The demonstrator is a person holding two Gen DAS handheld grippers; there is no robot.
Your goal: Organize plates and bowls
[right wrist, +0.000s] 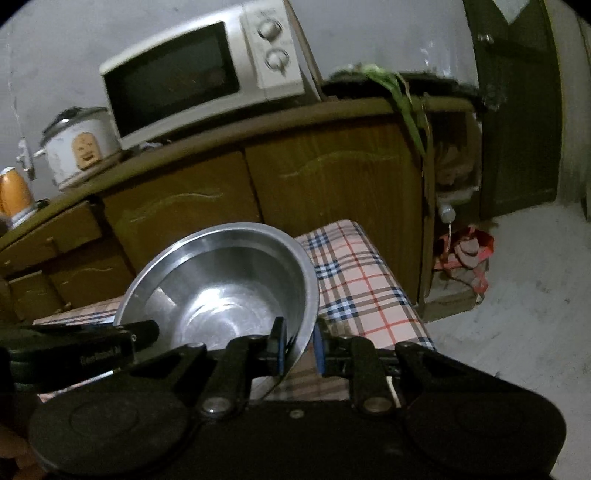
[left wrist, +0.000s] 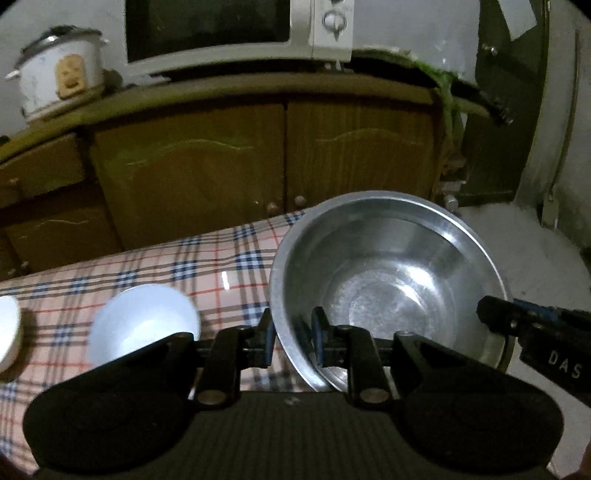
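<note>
A large steel bowl is held between both grippers above the right end of the plaid-covered table. My left gripper is shut on the bowl's left rim, one finger inside and one outside. My right gripper is shut on the bowl's right rim in the same way; it shows in the left wrist view at the bowl's right. A white bowl sits on the table to the left, and the edge of another white dish lies at the far left.
A wooden cabinet stands behind the table, with a microwave and a rice cooker on top. An orange kettle stands at its left end. Bare floor lies to the right, with a red bag by the cabinet.
</note>
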